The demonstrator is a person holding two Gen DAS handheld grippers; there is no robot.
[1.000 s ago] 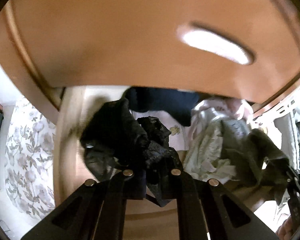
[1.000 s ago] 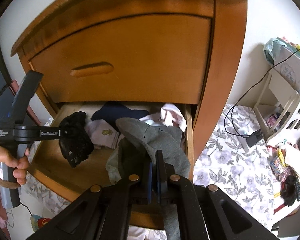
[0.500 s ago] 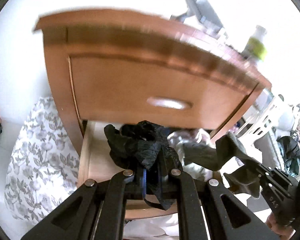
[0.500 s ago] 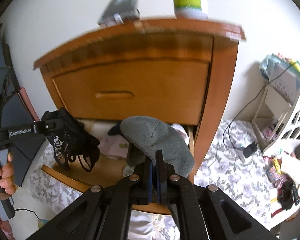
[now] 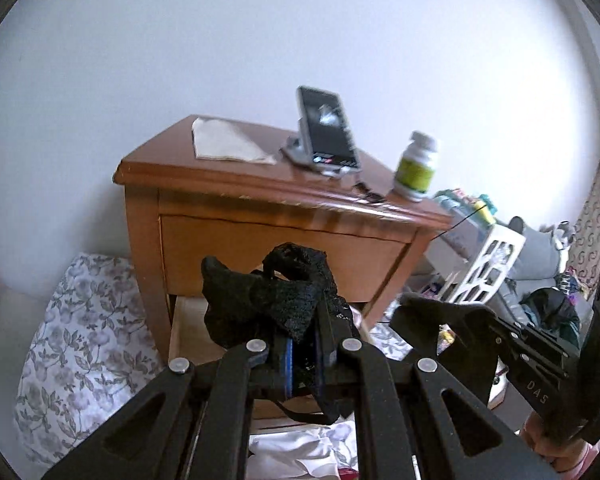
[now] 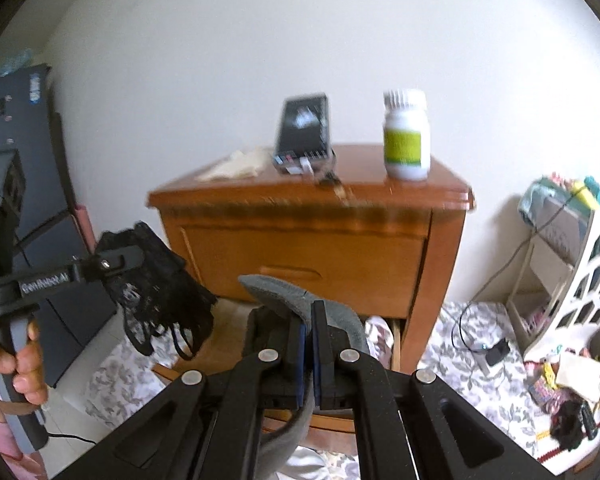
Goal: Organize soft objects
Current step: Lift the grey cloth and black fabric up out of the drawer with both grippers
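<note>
We see a white wall behind a brown wooden nightstand. A flowery mat lies on the floor by it. A white shelf stands off to the right. The bottom drawer of the nightstand is pulled out, and the drawer above it is pushed in.

On top of the nightstand, a folded cloth lies at the back left corner. A phone on a stand leans up near the middle. A white bottle with a green label stands by the right edge.

Our left tongs are closed tight on a black lacy garment. It hangs in the air in front of the drawers. Our right tongs are closed tight on a grey soft cloth, also up in the air in front of the nightstand.
</note>
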